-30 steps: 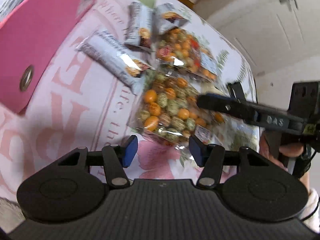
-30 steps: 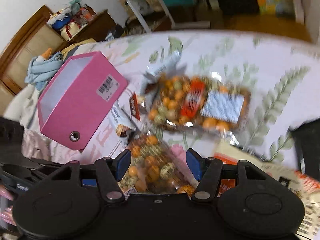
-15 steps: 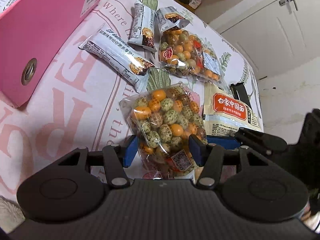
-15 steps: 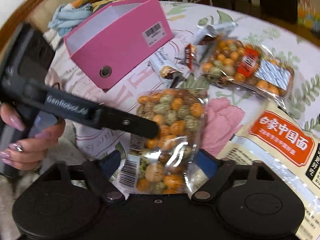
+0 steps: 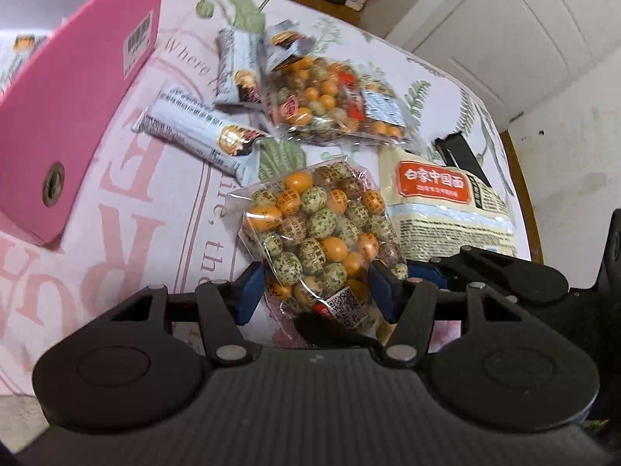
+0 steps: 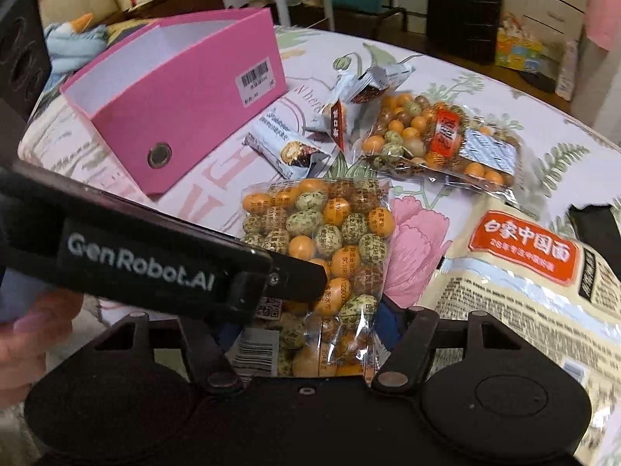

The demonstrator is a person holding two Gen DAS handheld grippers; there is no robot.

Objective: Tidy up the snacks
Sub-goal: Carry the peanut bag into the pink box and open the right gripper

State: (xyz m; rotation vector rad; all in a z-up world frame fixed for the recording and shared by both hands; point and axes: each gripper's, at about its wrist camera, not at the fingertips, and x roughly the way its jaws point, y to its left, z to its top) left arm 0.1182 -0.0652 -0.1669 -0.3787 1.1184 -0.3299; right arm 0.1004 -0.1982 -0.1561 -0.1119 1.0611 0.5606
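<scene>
Pink box (image 6: 186,116) open-topped, left hand-held gripper (image 5: 314,287) pinching candy bag (image 5: 318,225), right hand-held gripper (image 6: 310,326) closing round it

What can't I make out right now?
- Right gripper, jaws closing with the bag between them: right view, the left gripper hides one pad, so contact is unclear.
- Box contents: left view, the frame edge cuts them off; right view, its front wall hides the floor.
- Bars' print: both views, too small and blurred.
</scene>
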